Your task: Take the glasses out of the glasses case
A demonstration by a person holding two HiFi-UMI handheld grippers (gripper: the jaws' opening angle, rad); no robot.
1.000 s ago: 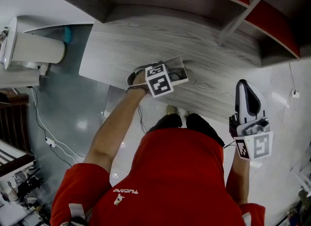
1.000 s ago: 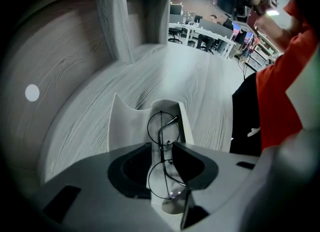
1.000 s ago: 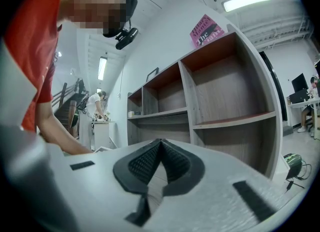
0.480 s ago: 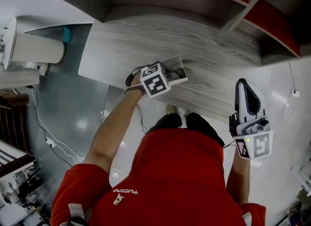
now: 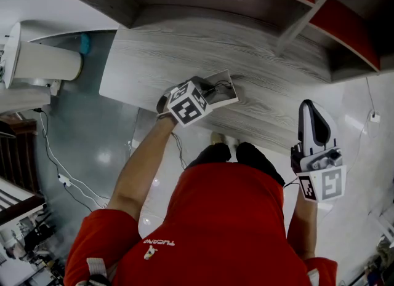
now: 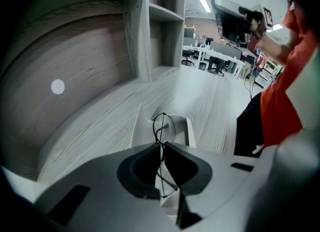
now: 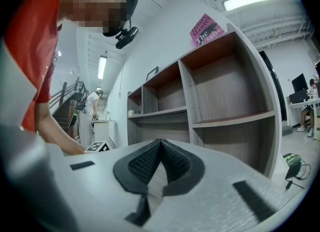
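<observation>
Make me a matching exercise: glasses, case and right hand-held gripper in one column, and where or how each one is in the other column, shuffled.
1. glasses
2. case
3. right hand-held gripper

A. lying open on the wooden table
B. jaws together, nothing between them
C. thin dark frame between the jaws of the left hand-held gripper

Pairs: 1-C, 2-A, 3-B.

Note: the left hand-held gripper's jaws are closing, with the glasses' frame pinched between them, just above the case.
</observation>
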